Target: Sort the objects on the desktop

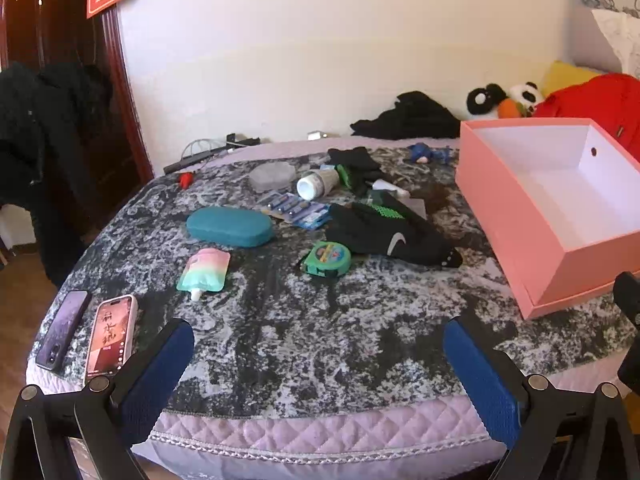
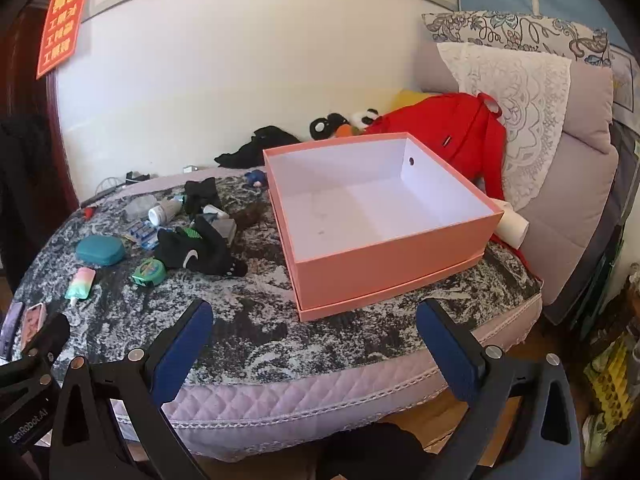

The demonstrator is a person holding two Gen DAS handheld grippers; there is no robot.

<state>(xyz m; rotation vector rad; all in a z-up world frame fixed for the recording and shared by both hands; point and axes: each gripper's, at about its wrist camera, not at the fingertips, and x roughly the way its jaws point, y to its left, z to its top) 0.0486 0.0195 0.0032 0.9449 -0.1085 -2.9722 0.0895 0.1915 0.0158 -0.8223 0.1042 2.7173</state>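
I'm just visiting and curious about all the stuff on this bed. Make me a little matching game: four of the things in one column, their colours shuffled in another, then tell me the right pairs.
Things:
1. open box
2. oval case
3. tape measure
4. jacket by the pillows

Colours:
A. green
B. red
C. pink outside, white inside
D. teal

Right pairs: 1-C, 2-D, 3-A, 4-B.
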